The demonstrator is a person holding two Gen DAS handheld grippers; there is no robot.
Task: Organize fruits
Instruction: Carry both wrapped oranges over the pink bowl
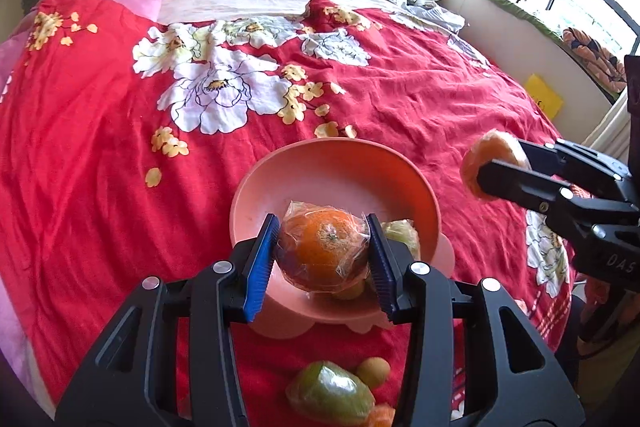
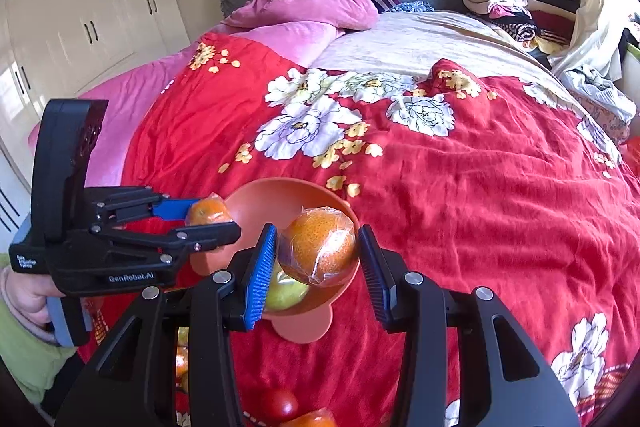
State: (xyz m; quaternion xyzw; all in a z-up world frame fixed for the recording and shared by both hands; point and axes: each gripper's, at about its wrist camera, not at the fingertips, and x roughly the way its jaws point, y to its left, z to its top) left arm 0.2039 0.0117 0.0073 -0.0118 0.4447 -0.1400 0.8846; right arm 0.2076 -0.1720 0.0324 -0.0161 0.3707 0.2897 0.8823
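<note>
Left claw point(image 1: 323, 254) gripping wrapped orange point(image 1: 324, 251) over bowl point(image 1: 256, 195), angled downward

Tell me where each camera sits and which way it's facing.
Left wrist: on the left hand-held gripper, angled down at the pink bowl; its fingers grip a wrapped orange.
Right wrist: on the right hand-held gripper, same direction, gripping another orange; a hand shows.
Shared: bowl, red bedspread, each other's gripper.
</note>
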